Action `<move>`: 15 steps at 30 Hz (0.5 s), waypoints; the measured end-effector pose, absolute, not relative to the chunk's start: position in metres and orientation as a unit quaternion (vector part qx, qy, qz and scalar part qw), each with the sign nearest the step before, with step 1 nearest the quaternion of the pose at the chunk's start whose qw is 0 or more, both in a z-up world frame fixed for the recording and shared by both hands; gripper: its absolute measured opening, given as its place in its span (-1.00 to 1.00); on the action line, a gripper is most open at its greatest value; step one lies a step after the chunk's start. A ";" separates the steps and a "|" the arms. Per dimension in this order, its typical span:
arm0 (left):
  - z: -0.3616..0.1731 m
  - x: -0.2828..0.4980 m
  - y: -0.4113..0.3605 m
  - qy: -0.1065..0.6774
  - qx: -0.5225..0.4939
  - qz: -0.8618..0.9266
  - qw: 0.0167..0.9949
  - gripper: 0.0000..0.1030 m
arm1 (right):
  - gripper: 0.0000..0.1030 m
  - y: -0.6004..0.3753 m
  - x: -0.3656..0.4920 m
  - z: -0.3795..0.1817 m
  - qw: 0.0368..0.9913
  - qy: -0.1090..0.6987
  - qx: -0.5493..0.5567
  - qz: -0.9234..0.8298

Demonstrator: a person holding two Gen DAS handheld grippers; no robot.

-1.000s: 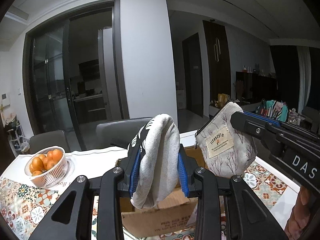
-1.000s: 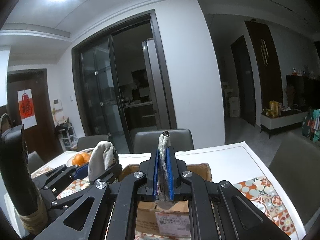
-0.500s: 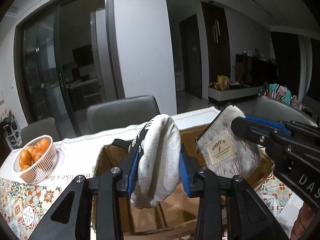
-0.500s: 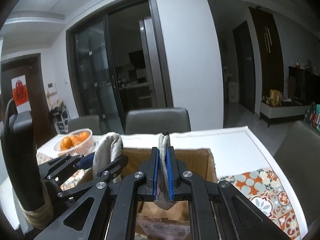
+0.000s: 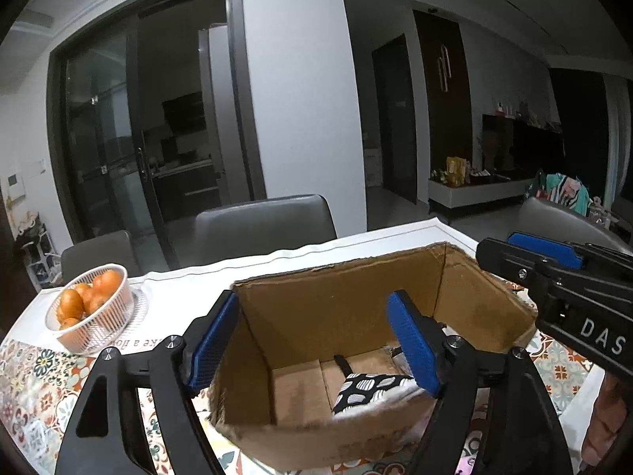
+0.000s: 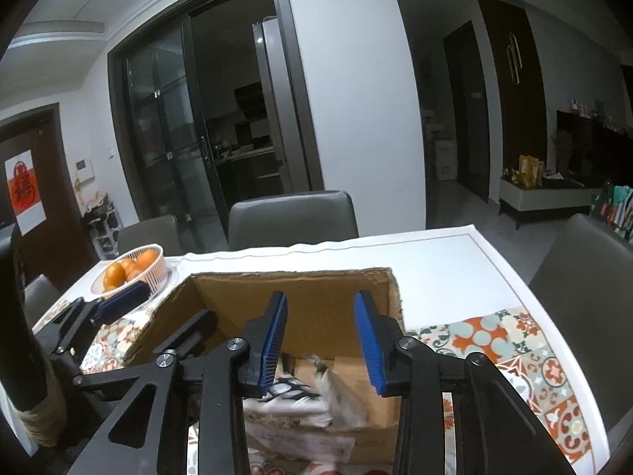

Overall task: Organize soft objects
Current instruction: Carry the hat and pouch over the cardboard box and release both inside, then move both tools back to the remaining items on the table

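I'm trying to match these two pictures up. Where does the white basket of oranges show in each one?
Left wrist view: the white plastic basket of oranges sits at the left edge, on the table, left of the open brown cardboard box.
Right wrist view: the same basket lies left of centre, beyond the box's far left corner.
Shared landmark: the grey chair behind the table.

An open cardboard box [image 5: 348, 308] stands upright. On its floor, by the right wall, lies a black-and-white patterned pouch [image 5: 368, 390]; just beside it rests a blurred grey pouch [image 6: 340, 394].
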State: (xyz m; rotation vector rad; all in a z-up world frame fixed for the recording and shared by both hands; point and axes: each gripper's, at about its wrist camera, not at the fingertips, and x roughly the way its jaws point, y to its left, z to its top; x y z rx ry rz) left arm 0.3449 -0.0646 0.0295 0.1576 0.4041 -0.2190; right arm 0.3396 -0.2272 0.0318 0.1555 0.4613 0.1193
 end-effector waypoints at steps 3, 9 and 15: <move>0.038 0.332 -0.064 0.189 0.079 -0.106 0.973 0.53 | -0.27 -0.230 0.326 0.039 0.971 0.221 0.076 0.056; 0.054 0.302 -0.059 0.181 0.071 -0.098 0.976 0.54 | -0.27 -0.232 0.296 0.056 0.973 0.208 0.081 0.055; 0.064 0.271 -0.057 0.178 0.058 -0.096 0.978 0.54 | -0.27 -0.237 0.268 0.064 0.975 0.199 0.081 0.055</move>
